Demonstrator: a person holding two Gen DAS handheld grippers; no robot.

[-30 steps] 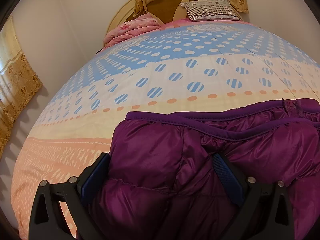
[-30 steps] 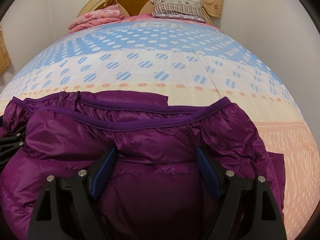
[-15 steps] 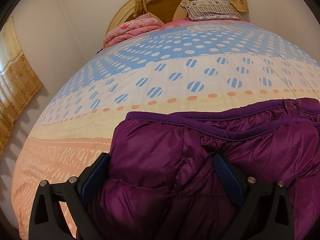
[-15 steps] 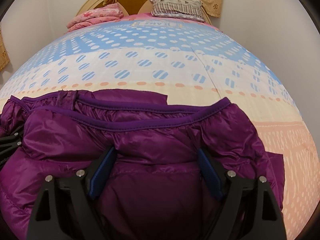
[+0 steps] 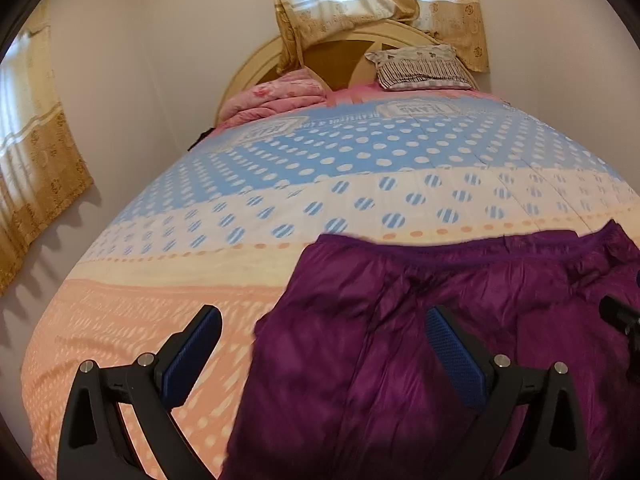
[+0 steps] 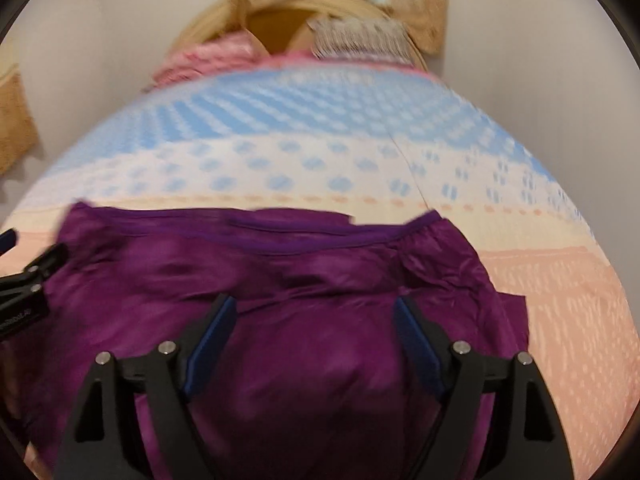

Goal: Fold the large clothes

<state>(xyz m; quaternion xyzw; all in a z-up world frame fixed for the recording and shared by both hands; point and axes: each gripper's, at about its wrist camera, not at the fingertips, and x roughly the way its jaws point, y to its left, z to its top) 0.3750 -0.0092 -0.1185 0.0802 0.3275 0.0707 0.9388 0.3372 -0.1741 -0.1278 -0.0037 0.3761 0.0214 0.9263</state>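
A purple puffer jacket (image 5: 440, 300) lies folded on the patterned bed sheet (image 5: 280, 184), its trimmed hem towards the headboard. My left gripper (image 5: 324, 344) hovers open above the jacket's left edge. Its left finger is over bare sheet and its right finger over the fabric, and nothing is pinched. In the blurred right wrist view, my right gripper (image 6: 314, 332) stands open over the middle of the jacket (image 6: 320, 264), pads apart from it. Each gripper shows in the other's view: the right gripper (image 5: 620, 320) and the left gripper (image 6: 24, 280).
A striped pillow (image 5: 416, 68) and a folded pink blanket (image 5: 276, 96) lie at the head of the bed, against a rounded headboard (image 5: 256, 64). Tan curtains (image 5: 40, 184) hang on the left wall. Bare sheet stretches beyond and to the left of the jacket.
Both grippers have lifted and drawn back from the jacket, which bulged between their jaws before. The left one has shifted left, so one finger now hangs over bare sheet.
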